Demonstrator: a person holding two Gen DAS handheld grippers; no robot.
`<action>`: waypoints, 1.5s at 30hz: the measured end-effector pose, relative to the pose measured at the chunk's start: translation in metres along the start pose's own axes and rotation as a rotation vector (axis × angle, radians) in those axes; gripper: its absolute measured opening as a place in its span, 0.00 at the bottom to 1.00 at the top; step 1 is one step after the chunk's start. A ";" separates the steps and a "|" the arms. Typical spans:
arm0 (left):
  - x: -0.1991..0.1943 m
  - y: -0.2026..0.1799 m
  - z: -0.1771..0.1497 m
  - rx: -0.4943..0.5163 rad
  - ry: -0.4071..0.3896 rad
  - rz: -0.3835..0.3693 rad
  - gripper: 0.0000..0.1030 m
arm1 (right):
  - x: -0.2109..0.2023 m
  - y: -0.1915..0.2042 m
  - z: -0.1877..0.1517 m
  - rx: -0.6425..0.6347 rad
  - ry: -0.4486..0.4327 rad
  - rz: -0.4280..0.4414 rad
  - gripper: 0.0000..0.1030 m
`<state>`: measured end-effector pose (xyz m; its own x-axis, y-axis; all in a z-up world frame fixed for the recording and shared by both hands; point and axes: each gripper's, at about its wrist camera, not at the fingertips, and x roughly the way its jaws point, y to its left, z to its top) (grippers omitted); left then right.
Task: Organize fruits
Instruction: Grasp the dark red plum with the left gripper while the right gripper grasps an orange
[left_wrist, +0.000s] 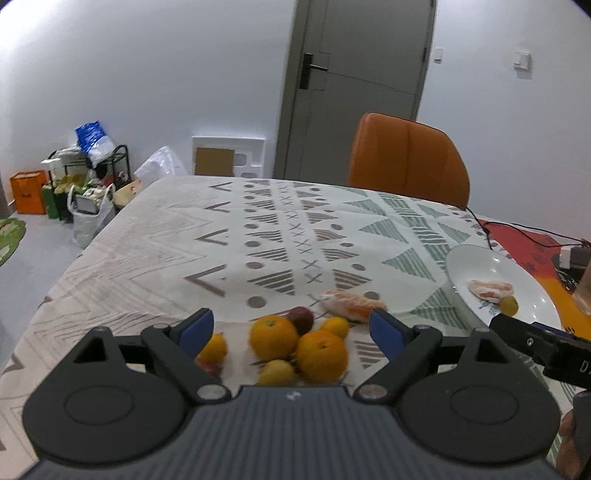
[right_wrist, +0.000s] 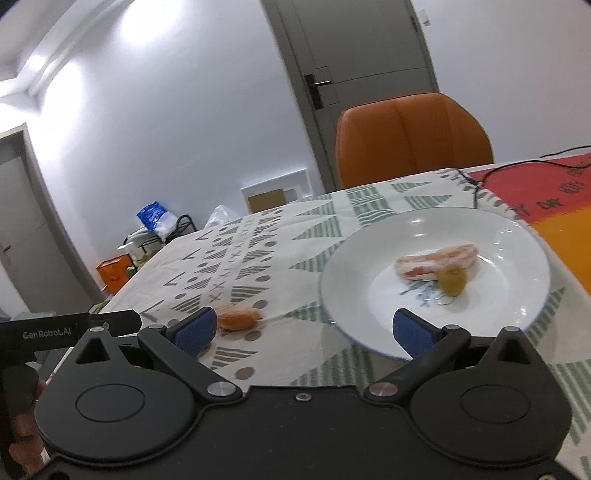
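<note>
Orange fruit is bunched just ahead of my left claw (left_wrist: 291, 326), whose jaws stand wide and hold nothing; two big oranges (left_wrist: 273, 338) touch each other between the pads, with smaller yellow fruits (left_wrist: 277, 371) tucked against them. If I close here I judge I could nudge one round fruit and send its neighbours rolling across the tablecloth (left_wrist: 147, 240). My right claw (right_wrist: 303, 330) is also spread wide and empty, its right pad over the near rim of the white plate (right_wrist: 517, 240); beyond it lie a peeled segment (right_wrist: 436, 262) and a small green fruit (right_wrist: 452, 282), so a low pass could clip the rim
</note>
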<state>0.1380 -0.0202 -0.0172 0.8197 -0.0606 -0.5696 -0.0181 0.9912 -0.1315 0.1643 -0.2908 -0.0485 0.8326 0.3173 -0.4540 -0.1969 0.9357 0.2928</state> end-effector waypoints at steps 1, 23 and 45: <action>0.000 0.004 0.000 -0.008 0.001 0.005 0.87 | 0.002 0.002 -0.001 -0.002 0.004 0.006 1.00; 0.010 0.046 -0.029 -0.098 0.038 0.053 0.85 | 0.032 0.043 -0.015 -0.089 0.121 0.101 1.00; 0.019 0.079 -0.031 -0.160 0.033 0.047 0.21 | 0.059 0.080 -0.021 -0.157 0.189 0.172 0.99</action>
<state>0.1347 0.0532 -0.0636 0.7965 -0.0214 -0.6043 -0.1490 0.9616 -0.2305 0.1870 -0.1944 -0.0694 0.6722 0.4823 -0.5616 -0.4162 0.8736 0.2521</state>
